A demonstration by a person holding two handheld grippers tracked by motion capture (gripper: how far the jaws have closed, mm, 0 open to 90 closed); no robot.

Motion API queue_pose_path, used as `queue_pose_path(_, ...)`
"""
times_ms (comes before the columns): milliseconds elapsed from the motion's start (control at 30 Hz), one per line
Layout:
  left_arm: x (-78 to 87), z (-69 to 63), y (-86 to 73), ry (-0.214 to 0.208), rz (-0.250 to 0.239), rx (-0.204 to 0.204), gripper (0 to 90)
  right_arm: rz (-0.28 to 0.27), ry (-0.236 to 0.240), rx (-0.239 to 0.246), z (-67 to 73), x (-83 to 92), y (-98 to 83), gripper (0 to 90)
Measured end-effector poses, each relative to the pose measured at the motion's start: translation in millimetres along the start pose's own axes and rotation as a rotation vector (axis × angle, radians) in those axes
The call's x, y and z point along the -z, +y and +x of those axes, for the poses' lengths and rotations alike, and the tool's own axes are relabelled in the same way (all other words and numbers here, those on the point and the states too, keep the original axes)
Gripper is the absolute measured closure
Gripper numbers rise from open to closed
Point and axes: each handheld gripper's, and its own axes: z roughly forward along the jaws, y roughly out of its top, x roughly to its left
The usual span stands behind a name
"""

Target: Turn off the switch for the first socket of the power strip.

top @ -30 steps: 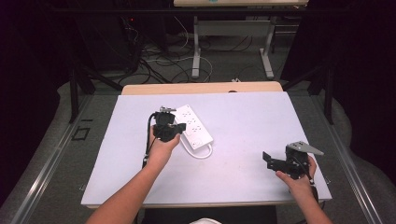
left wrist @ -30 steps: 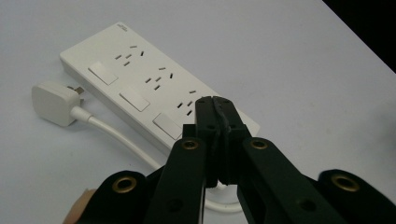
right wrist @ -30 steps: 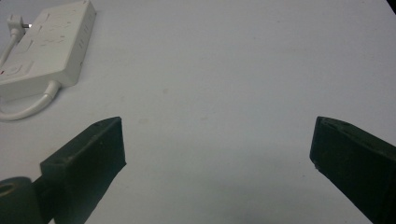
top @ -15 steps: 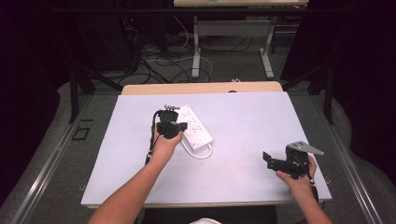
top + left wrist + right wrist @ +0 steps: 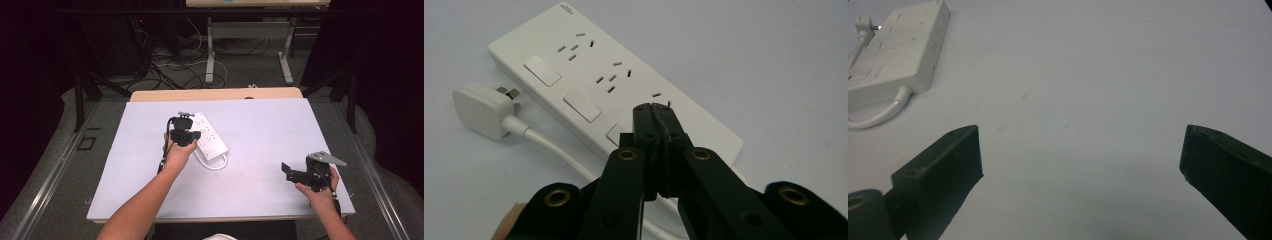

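Right now the left claw (image 5: 655, 107) is sitting squeezed tight, its two black jaws pressed flat together with nothing between them. Its tip is hanging just over the strip (image 5: 589, 75), close to the third switch (image 5: 616, 134) on the near end. It looks like the person is getting ready to poke a switch with the closed tip.

Here is what could be going wrong. The tip is thin and hard, and the switches are lying close together, so a small slip could be landing it on the plain white top or on the wrong switch (image 5: 582, 105). The strip is lying loose on the bench (image 5: 260, 130), so a push from the side could be sliding or turning it instead of clicking the switch. A push straight down would be safer.

The plug (image 5: 481, 107) is lying on the bench just beside the strip, with its cord (image 5: 556, 150) running under the claw. If the hand is sliding low, it could be catching the cord and dragging the plug along.

Farther out, the right claw (image 5: 300, 172) is waiting with its jaws wide apart, holding nothing, well away near the right edge of the bench. It is too far off to be steadying the strip, so the strip has nothing holding it still.
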Motion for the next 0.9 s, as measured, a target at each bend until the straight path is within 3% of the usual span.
queue_pose_path(67,-2.5,0.0,0.5,-0.001,0.003,0.008,90.0,0.0,0.0,0.0,0.0,0.0,0.0,2.7)
queue_pose_path(600,-22.6,-1.1,4.0,0.031,0.057,-0.04,90.0,-0.002,0.007,-0.006,-1.1,-1.0,-0.4,2.9)
queue_pose_path(900,-32.8,3.7,6.0,0.053,0.088,-0.041,90.0,0.004,0.003,0.0,-1.5,-1.1,-0.3,2.9)
